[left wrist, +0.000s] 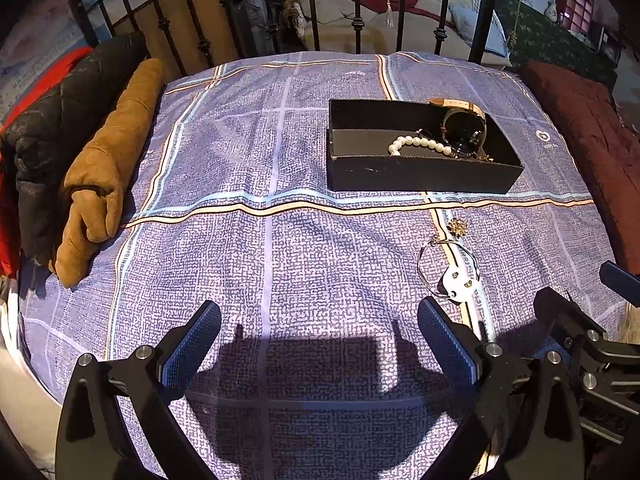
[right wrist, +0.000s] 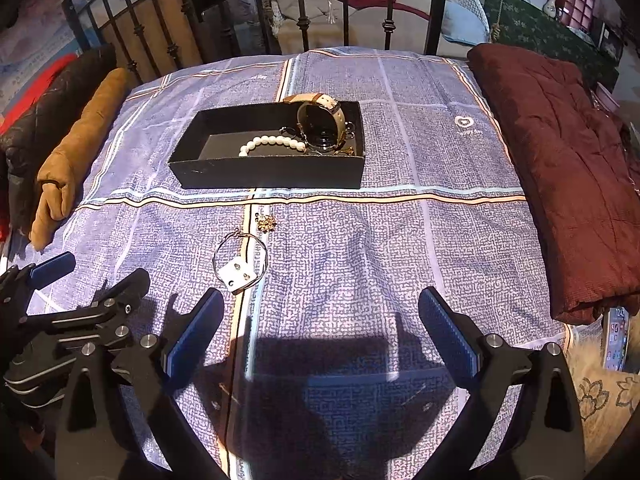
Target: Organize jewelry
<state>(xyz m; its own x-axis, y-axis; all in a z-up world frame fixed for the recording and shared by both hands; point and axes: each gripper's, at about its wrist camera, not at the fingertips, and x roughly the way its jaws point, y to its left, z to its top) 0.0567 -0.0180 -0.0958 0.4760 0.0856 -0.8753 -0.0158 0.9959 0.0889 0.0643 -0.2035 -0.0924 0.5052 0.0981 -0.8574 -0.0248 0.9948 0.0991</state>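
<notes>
A black open box (left wrist: 416,178) (right wrist: 272,174) lies on the purple checked bedspread. It holds a pearl bracelet (left wrist: 420,145) (right wrist: 272,143) and a watch with a beige strap (left wrist: 466,128) (right wrist: 320,122). In front of the box lie a small gold brooch (left wrist: 458,227) (right wrist: 267,223) and a thin wire bangle with a white tag (left wrist: 456,278) (right wrist: 238,272). My left gripper (left wrist: 320,332) is open and empty, left of the bangle. My right gripper (right wrist: 322,320) is open and empty, right of the bangle.
A brown rolled cloth (left wrist: 108,172) and a dark jacket (left wrist: 60,120) lie at the left. A maroon quilt (right wrist: 560,168) lies at the right. A black iron bedframe (left wrist: 356,24) stands behind. A phone (right wrist: 616,340) lies at the right edge.
</notes>
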